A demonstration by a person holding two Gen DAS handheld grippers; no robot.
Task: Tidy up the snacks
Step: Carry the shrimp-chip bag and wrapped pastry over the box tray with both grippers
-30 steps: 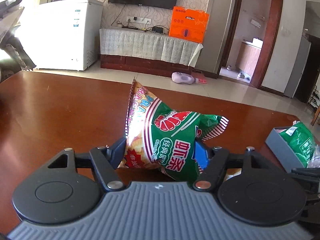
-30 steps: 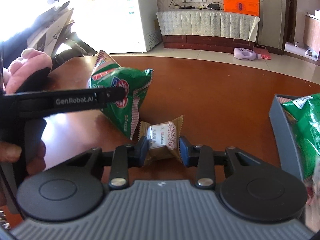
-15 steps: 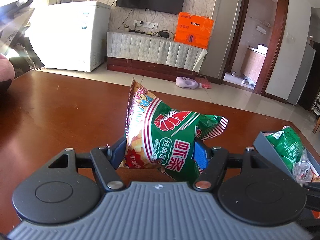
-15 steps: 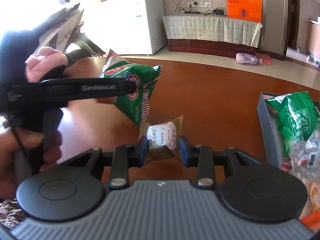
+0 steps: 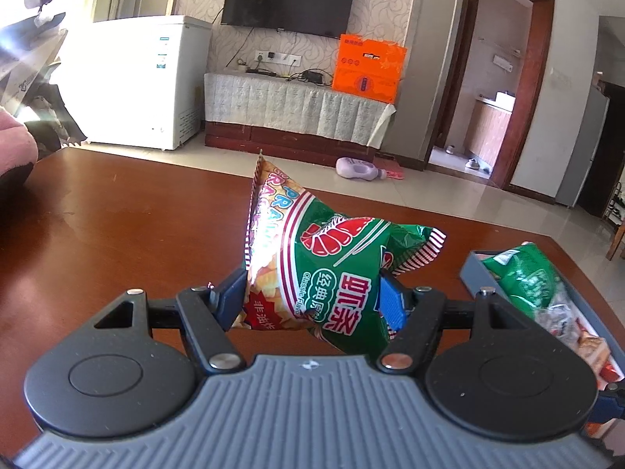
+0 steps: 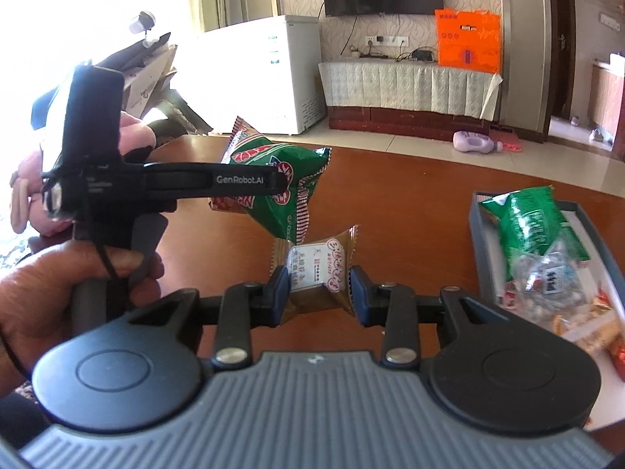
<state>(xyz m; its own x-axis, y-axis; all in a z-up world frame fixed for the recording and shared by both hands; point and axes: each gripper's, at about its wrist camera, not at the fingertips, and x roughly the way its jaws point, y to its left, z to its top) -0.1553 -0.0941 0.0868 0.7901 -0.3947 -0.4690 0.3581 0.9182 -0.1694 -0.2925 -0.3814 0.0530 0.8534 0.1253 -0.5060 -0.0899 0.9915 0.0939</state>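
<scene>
Beside both raised grippers, tray shows fuller.

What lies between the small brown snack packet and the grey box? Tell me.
Only bare brown table, seen in the right wrist view: nothing sits between the packet in the right tongs and the box.

The chip bag is green with a red prawn and red-white striped edges. The small snack is brown with a white label. The tray is grey, the desk glossy reddish-brown.
</scene>
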